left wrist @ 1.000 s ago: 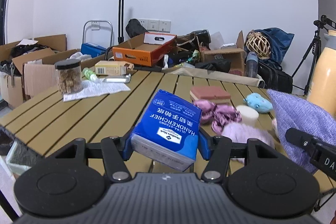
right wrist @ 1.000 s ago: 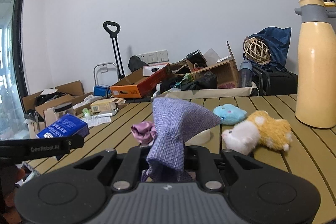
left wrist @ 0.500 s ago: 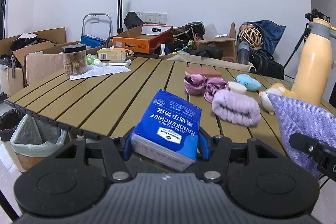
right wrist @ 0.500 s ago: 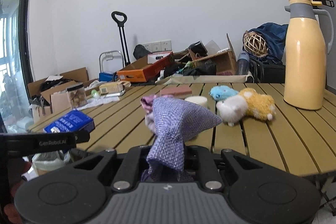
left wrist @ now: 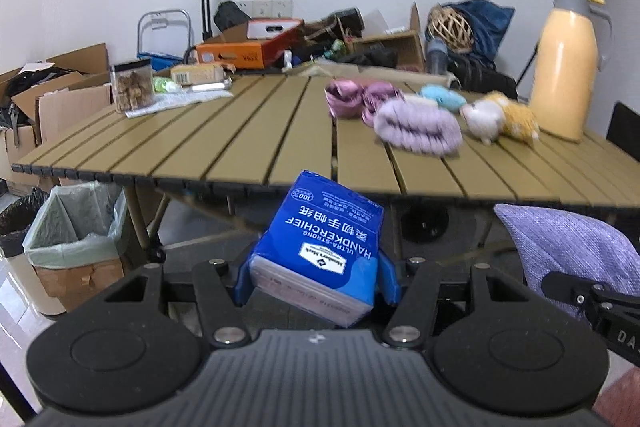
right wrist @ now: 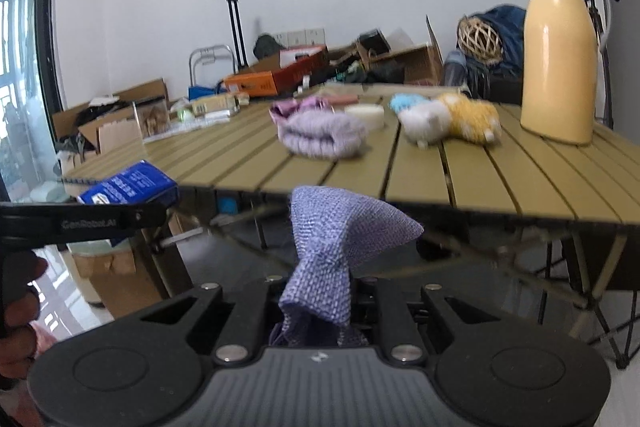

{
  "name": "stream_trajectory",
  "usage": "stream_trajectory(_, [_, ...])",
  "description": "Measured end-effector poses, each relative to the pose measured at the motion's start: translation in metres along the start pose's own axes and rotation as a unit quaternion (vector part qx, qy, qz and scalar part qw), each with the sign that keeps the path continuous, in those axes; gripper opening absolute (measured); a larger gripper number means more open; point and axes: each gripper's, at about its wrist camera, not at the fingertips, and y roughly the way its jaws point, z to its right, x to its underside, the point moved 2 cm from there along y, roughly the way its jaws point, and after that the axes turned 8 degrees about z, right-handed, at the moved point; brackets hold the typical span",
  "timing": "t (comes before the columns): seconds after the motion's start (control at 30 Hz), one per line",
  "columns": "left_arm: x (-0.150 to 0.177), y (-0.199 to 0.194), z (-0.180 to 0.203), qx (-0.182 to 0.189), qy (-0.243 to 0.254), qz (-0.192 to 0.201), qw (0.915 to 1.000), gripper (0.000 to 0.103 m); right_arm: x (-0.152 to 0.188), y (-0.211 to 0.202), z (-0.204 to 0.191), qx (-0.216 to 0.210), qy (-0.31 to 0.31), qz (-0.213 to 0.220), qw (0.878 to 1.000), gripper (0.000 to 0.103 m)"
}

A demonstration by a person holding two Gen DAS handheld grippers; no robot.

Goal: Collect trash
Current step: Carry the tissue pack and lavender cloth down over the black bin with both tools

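A lined bin (left wrist: 76,227) stands on the floor at the left, under the table (left wrist: 256,147) edge. The left gripper (left wrist: 316,281) clamps a blue handkerchief pack (left wrist: 320,251) in front of that edge. The right gripper (right wrist: 320,301) pinches a purple cloth (right wrist: 332,239) tight, just below the table.
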Motion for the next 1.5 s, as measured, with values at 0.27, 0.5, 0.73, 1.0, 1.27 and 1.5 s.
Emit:
stream_trajectory(0.27, [0.027,0.002,0.006,0.013,0.023,-0.046,0.9986,0.059,0.035,0.002,0.009,0.013,0.003,-0.052,0.999,0.013])
stream_trajectory(0.5, [0.054,0.015,0.012,0.019,0.039,-0.105,0.9935,0.059,0.063,0.01,0.021,0.028,0.005,-0.093,0.995,0.013])
stream_trajectory(0.73, [0.083,0.036,0.004,0.012,0.04,-0.183,0.9823,0.058,0.082,0.016,0.04,0.051,0.018,-0.121,0.991,0.013])
stream_trajectory(1.0, [0.1,0.057,-0.014,-0.007,0.013,-0.252,0.9676,0.058,0.099,0.028,0.064,0.082,0.037,-0.149,0.985,0.013])
stream_trajectory(1.27, [0.099,0.07,-0.012,-0.013,0.009,-0.286,0.958,0.058,0.11,0.039,0.079,0.095,0.054,-0.171,0.979,0.013])
stream_trajectory(1.5, [0.097,0.08,-0.008,-0.018,0.011,-0.302,0.953,0.058,0.114,0.045,0.082,0.097,0.06,-0.181,0.977,0.013])
